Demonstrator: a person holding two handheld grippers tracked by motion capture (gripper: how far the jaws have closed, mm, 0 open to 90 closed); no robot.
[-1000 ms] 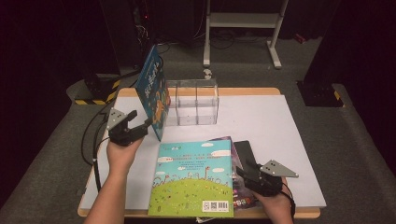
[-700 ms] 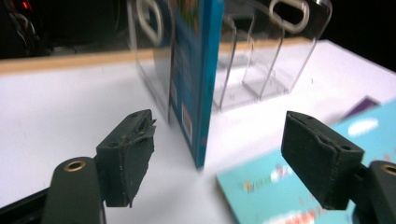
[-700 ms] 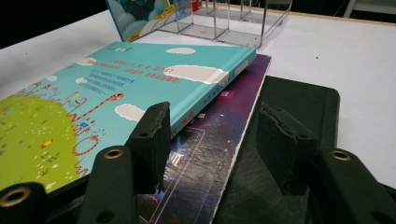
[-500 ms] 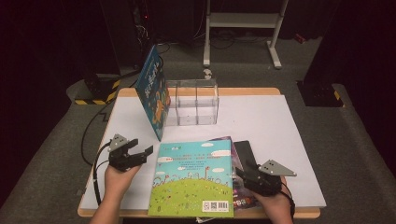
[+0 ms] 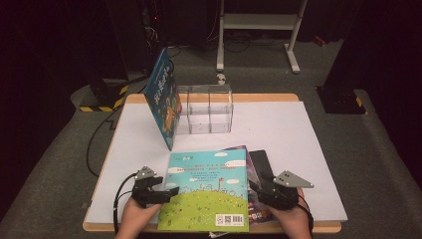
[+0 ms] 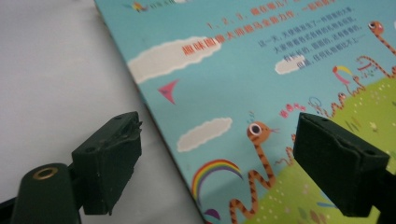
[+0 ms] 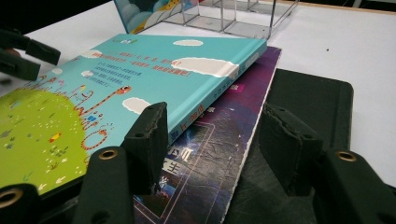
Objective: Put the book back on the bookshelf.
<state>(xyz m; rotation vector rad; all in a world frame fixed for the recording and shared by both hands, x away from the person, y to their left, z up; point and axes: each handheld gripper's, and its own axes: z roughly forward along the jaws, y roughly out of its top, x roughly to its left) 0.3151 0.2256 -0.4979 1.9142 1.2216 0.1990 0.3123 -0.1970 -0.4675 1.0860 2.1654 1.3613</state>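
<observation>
Books number four: three stacked flat [image 5: 206, 189], one upright [image 5: 164, 102].

Flat turquoise-and-green picture book [image 6: 261, 88] bore orange Chinese headline across sky, partly legible: "细味圆缘大师…"; smaller white Chinese lines beneath, too small to read. Same book [image 5: 206, 191] carried QR code and barcode at near edge, digits unreadable. Dark purple book [image 7: 210, 163] under it showed white character "生". Upright blue book [image 5: 164, 102]: orange lettering, illegible.
</observation>
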